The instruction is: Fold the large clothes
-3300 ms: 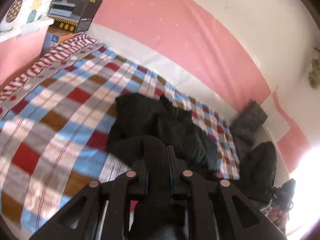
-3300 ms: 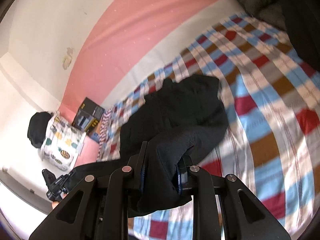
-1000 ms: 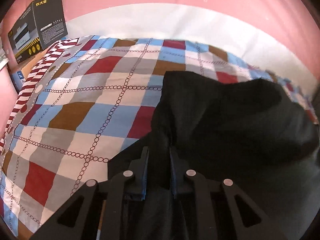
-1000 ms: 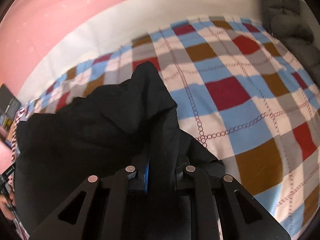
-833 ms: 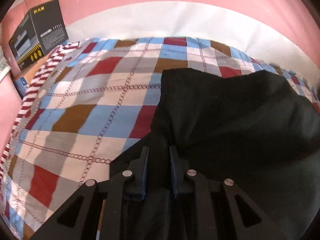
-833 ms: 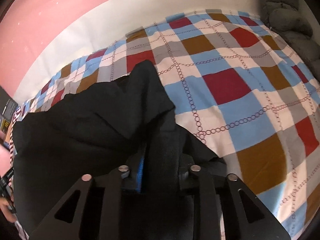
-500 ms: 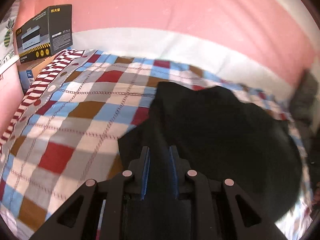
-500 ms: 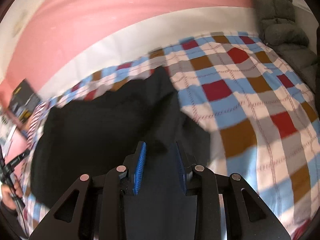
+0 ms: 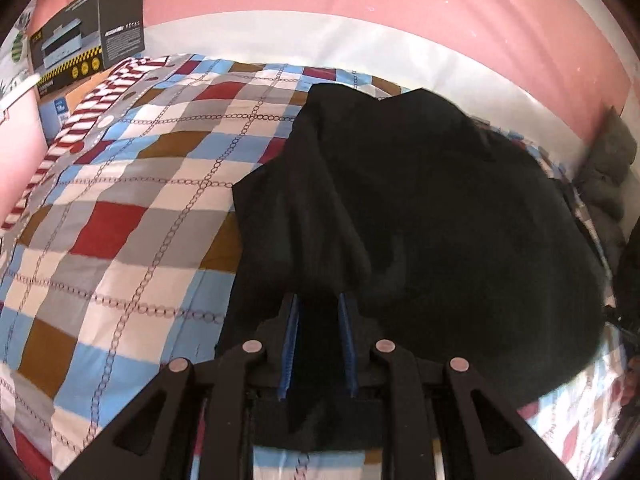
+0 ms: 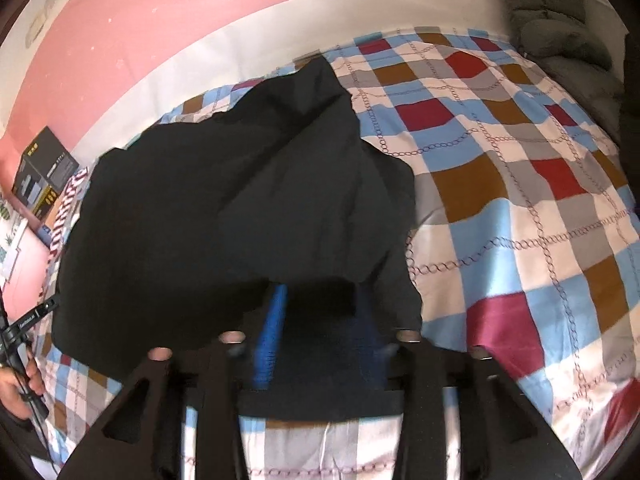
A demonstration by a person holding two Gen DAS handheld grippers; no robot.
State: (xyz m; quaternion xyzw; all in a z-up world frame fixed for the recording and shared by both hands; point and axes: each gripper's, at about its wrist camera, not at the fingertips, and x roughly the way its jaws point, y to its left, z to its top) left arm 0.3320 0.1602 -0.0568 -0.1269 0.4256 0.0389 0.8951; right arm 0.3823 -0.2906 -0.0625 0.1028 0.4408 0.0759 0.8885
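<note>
I am letting go with both grippers at once. At about nine o'clock of the garment in the left wrist view, the black printed cardboard box (image 9: 86, 36) is sitting by the pink wall. The large black soft-fabric garment (image 9: 420, 216) is lying spread on the checked red, blue, brown and white bedcover (image 9: 120, 216), its far corner pointing to twelve o'clock. The left gripper (image 9: 318, 342) is at six o'clock, its jaws opening, a fold of the black cloth between the blue pads, which are no longer pinching it. In the right wrist view the right gripper (image 10: 320, 332) is opening wider, blurred, with the garment's near hem draped across the gap and not pressed.

I am judging one fold as laid down: the cloth is doubled and resting flat. Further folds and smoothing are probably left.

A second ago both pairs of jaws were clamped tight on the fabric, and the garment was hanging lifted; three seconds back it was a crumpled heap.
</note>
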